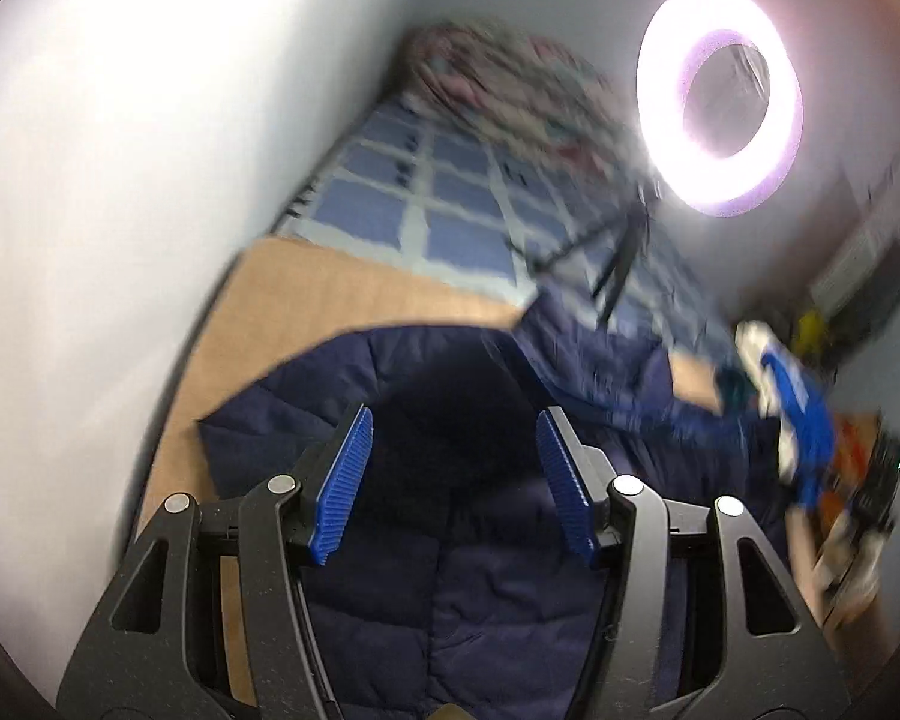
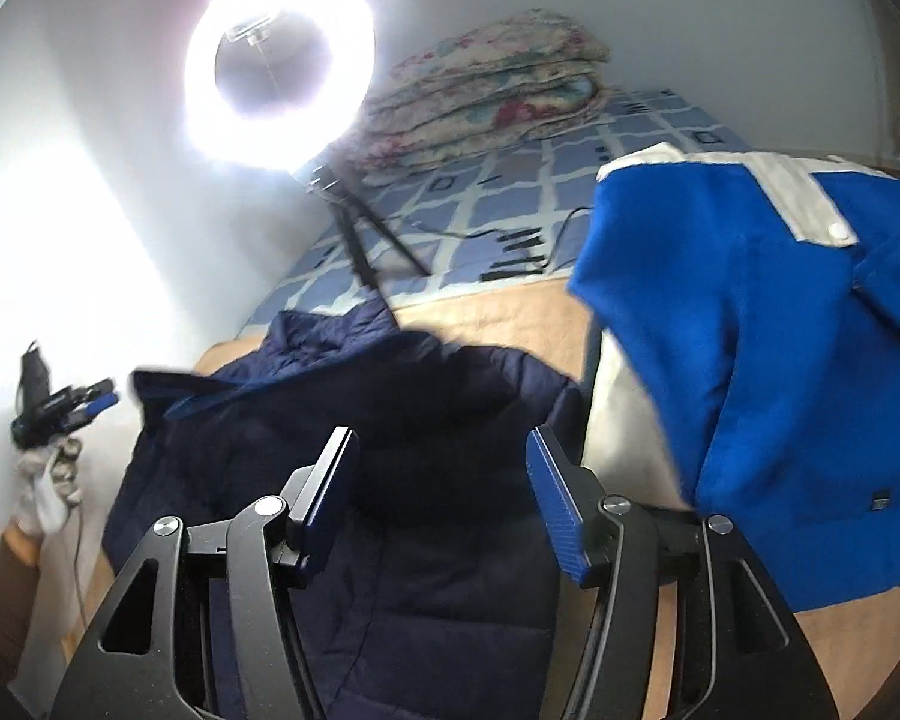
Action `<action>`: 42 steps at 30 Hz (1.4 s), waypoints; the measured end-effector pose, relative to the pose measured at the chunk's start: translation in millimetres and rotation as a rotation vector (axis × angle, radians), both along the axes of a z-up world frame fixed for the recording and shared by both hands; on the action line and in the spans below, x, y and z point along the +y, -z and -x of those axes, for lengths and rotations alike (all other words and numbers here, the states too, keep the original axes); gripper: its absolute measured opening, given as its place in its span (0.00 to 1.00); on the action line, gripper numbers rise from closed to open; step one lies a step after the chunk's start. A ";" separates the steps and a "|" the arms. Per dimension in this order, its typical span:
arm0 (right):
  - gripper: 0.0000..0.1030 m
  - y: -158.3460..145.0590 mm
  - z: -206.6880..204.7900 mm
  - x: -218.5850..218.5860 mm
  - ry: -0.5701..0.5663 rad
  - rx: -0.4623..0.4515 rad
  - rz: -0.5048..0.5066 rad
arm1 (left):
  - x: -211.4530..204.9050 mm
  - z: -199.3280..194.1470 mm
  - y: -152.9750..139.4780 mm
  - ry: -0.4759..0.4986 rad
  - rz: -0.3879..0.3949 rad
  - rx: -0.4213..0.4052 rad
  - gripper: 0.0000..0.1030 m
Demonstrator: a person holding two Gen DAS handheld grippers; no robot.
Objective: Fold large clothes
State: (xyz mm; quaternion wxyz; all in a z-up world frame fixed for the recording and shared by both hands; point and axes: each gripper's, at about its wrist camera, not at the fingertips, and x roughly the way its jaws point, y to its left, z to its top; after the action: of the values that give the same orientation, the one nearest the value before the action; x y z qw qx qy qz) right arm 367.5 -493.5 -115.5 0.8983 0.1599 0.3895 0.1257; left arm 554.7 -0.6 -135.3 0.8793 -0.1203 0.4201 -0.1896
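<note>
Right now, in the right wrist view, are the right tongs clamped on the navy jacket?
No. The right tongs stand open above the navy jacket, with nothing pinched between the blue pads.

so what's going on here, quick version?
A person with a handheld gripper in each hand is folding clothes on a bed. A navy puffer jacket lies spread on the tan cover. Both the left gripper and right gripper are open above it, with nothing between the fingers. A blue jacket with white trim sits to the right. A ring light and a folded floral quilt stand further back.
</note>
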 end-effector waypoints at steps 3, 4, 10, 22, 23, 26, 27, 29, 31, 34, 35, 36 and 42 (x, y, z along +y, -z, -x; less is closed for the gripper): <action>0.56 10.9 -11.2 16.3 -0.024 0.031 0.087 | -22.1 -13.6 24.8 0.007 -0.110 0.042 0.57; 0.56 14.4 -15.6 19.0 -0.021 0.042 0.104 | -25.9 -21.4 34.8 -0.012 -0.130 0.065 0.57; 0.56 43.7 -46.1 24.3 0.032 0.181 0.264 | -20.1 -49.8 75.8 -0.117 -0.244 0.141 0.57; 0.56 33.2 -73.1 12.6 0.073 0.149 0.212 | 4.7 -62.6 69.2 -0.092 -0.131 0.135 0.69; 0.56 38.5 -77.8 16.6 0.076 0.165 0.240 | 0.9 -65.4 72.2 -0.090 -0.158 0.136 0.69; 0.56 51.2 -88.7 27.8 0.075 0.186 0.298 | -3.4 -66.3 77.2 -0.089 -0.174 0.130 0.69; 0.56 54.0 -90.6 31.6 0.066 0.189 0.313 | -4.9 -66.5 78.4 -0.086 -0.174 0.127 0.69; 0.51 57.2 -92.4 37.5 0.040 0.193 0.328 | -12.1 -67.2 81.0 -0.064 -0.196 0.119 0.51; 0.28 61.2 -91.7 43.9 0.013 0.203 0.346 | -21.9 -66.9 84.2 -0.045 -0.246 0.119 0.22; 0.08 67.0 -86.8 53.3 -0.001 0.202 0.386 | -32.3 -61.1 82.6 -0.033 -0.303 0.085 0.07; 0.06 66.3 -84.6 56.2 -0.003 0.192 0.401 | -36.7 -56.6 79.1 -0.030 -0.330 0.058 0.06; 0.06 64.2 -81.3 59.9 -0.006 0.178 0.424 | -39.0 -53.4 76.1 -0.026 -0.350 0.035 0.04; 0.04 35.9 -69.7 63.3 0.025 0.093 0.500 | -37.3 -38.1 44.5 -0.032 -0.383 -0.079 0.03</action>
State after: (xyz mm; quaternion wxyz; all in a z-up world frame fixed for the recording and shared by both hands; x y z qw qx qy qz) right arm 437.2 -430.2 -151.4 0.8925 -0.0569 0.4473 0.0067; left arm 592.9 -37.9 -179.8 0.9047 0.0500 0.4118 -0.0969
